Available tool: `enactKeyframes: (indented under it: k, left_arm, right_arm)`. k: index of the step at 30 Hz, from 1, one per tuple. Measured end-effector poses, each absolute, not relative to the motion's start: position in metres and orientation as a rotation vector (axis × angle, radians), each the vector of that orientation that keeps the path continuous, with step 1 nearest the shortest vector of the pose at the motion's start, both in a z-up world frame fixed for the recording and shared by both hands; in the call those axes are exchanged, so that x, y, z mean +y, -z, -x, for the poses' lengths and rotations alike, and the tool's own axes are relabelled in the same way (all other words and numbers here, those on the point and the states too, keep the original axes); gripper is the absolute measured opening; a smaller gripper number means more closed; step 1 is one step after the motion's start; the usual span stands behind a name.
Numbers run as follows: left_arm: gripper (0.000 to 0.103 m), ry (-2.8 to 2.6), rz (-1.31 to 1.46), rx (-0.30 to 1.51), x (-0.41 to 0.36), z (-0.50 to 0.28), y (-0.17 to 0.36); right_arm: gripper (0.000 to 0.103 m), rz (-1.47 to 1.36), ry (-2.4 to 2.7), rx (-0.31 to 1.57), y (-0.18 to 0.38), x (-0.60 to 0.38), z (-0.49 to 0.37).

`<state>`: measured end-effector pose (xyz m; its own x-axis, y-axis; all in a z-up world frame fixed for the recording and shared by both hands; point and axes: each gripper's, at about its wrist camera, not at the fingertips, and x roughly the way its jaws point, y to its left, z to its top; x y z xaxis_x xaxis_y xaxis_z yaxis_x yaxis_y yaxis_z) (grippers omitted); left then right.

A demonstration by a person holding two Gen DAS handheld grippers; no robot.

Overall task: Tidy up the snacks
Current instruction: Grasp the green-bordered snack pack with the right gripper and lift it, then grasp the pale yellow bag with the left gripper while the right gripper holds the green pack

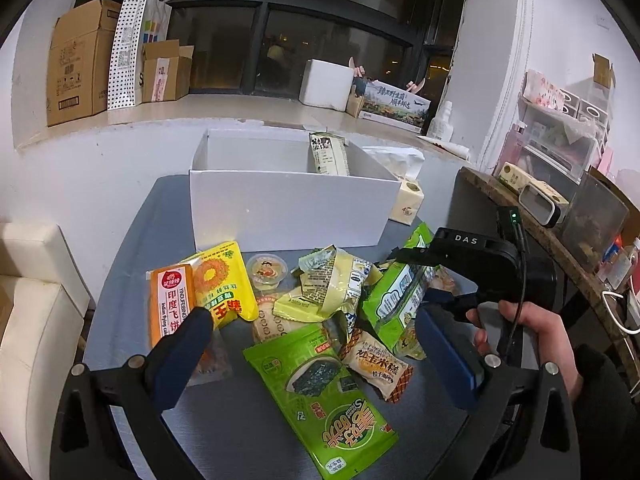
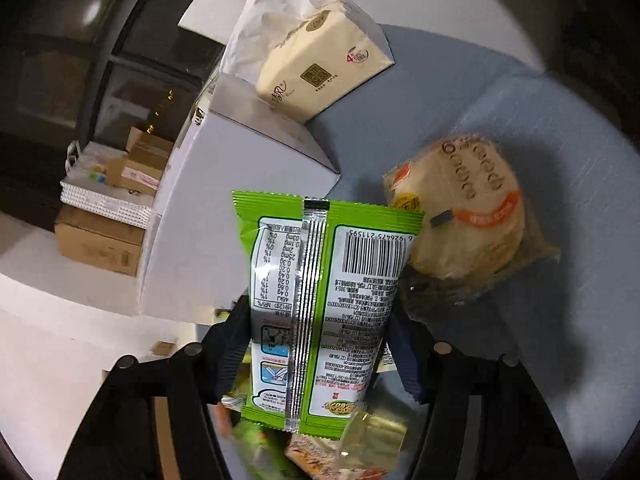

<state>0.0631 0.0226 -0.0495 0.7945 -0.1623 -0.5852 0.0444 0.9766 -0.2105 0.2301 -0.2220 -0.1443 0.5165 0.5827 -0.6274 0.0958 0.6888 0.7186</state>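
Between the right gripper's (image 2: pixel 320 344) fingers a green snack packet (image 2: pixel 324 304) sits clamped, while the left gripper (image 1: pixel 316 340) gapes.

Green packet (image 2: pixel 324 304) between tool (image 2: pixel 320 344) fingers

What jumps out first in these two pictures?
A bright heap of snack packets crowds the grey table in front of an open white box. The right tongs grip a green packet, barcode side showing, held up near that box. The left tongs hang open over the heap.
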Motion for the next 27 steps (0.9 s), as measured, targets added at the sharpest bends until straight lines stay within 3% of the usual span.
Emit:
enactKeyframes:
  k: [8, 16, 23, 27]
  left_arm:
    - [0.103, 0.134, 0.172, 0.661, 0.018, -0.076, 0.056]
    - [0.103, 0.168, 0.105, 0.727, -0.009, -0.123, 0.072]
    - [0.102, 0.184, 0.097, 0.804, -0.025, -0.163, 0.086]
    - [0.088, 0.17, 0.107, 0.856, -0.024, -0.182, 0.099]
  right_arm:
    - [0.065, -0.573, -0.389, 0.847, 0.096, -0.218, -0.211]
    - [0.065, -0.153, -0.425, 0.658, 0.027, -0.202, -0.162]
    - [0.065, -0.108, -0.455, 0.604, 0.005, -0.22, -0.132]
    - [0.065, -0.107, -0.453, 0.591, 0.0, -0.235, -0.119]
